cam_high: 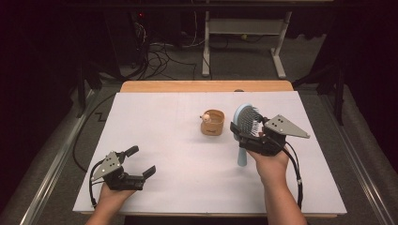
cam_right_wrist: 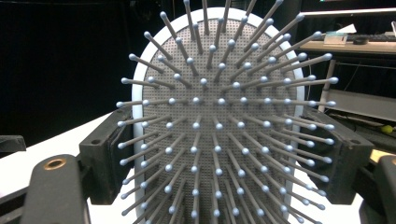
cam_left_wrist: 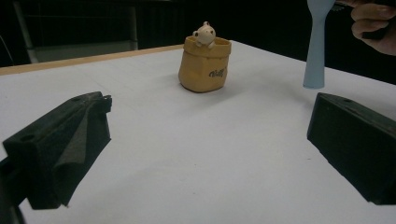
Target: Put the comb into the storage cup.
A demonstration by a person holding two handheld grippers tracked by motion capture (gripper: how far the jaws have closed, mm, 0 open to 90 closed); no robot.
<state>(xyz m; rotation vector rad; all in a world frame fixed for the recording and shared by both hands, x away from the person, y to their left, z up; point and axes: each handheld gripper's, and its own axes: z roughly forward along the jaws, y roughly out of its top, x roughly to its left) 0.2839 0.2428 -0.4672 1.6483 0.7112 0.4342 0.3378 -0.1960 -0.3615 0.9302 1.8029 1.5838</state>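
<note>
A light blue hairbrush (cam_high: pixel 247 118) with grey bristles stands upright, handle (cam_left_wrist: pixel 315 51) pointing down at the white table (cam_high: pixel 178 154). My right gripper (cam_high: pixel 242 135) is shut on its head from both sides. In the right gripper view the bristle pad (cam_right_wrist: pixel 219 70) faces the camera between the two jaws of the right gripper (cam_right_wrist: pixel 224 158). A tan sack-shaped pot (cam_high: pixel 212 123) with a small pale figure on its rim sits just left of the brush. My left gripper (cam_high: pixel 141 161) rests open near the front left of the table, nothing between its jaws, and the left gripper (cam_left_wrist: pixel 205 140) faces the pot (cam_left_wrist: pixel 204 65).
A wooden board edge (cam_high: pixel 206 86) runs along the far side of the table. Beyond it are a desk frame (cam_high: pixel 244 42) and loose cables (cam_high: pixel 159 56) on the floor. A hand (cam_left_wrist: pixel 373 25) holds the right gripper at the upper right of the left gripper view.
</note>
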